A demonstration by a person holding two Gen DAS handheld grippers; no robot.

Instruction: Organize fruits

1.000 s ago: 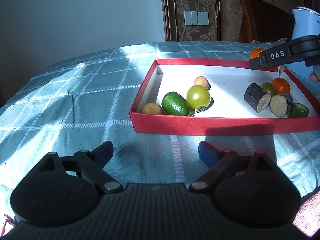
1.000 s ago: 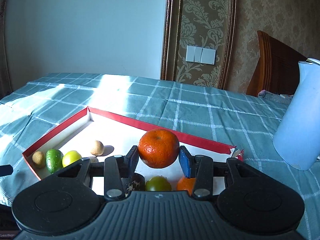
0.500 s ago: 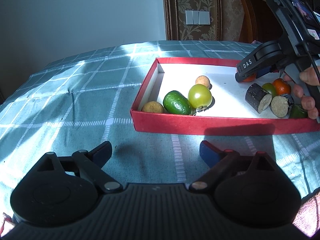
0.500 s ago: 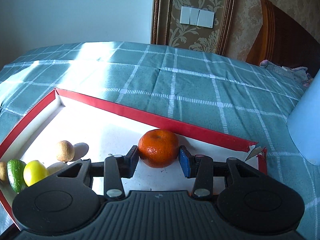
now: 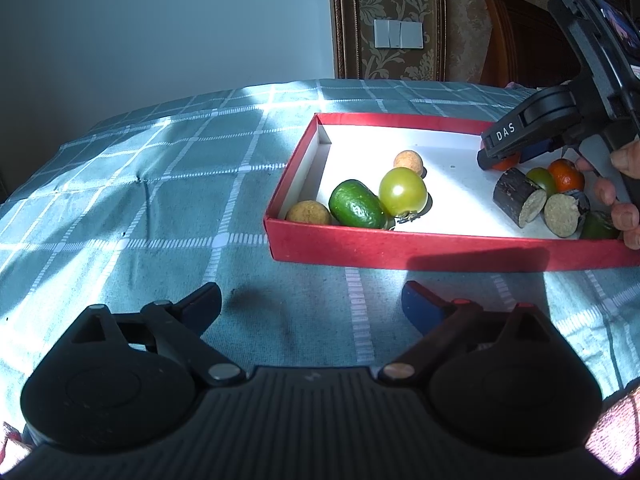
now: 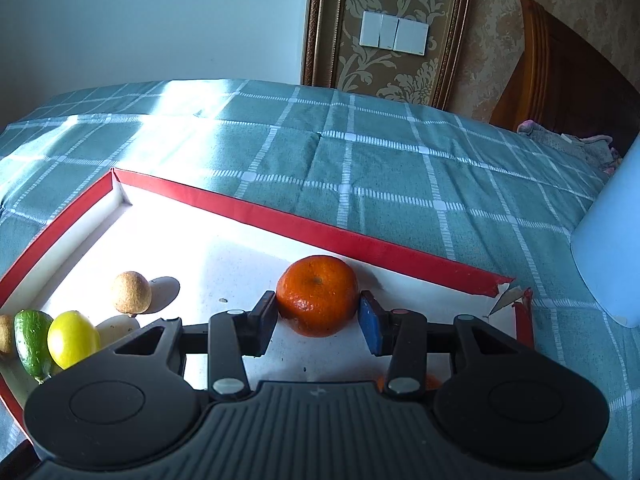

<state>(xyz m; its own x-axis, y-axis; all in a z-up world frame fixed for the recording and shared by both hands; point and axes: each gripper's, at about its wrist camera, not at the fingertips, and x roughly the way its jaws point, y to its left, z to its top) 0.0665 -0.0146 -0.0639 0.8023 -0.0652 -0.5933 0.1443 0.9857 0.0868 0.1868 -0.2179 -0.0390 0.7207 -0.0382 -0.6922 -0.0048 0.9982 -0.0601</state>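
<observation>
Checked tablecloth [image 6: 360, 168], red tray [image 6: 360, 240], tangerine [image 6: 317, 294] between right gripper [image 6: 318, 320] pads

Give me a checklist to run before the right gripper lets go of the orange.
1. The orange is inside the red tray: ok.
2. The orange rests on the tray floor: cannot tell.
3. The right gripper has a pad on each side of the orange: ok.
4. No other fruit touches the orange: ok.
5. The left gripper is outside the tray, jaws opening, nothing between them: ok.
</observation>
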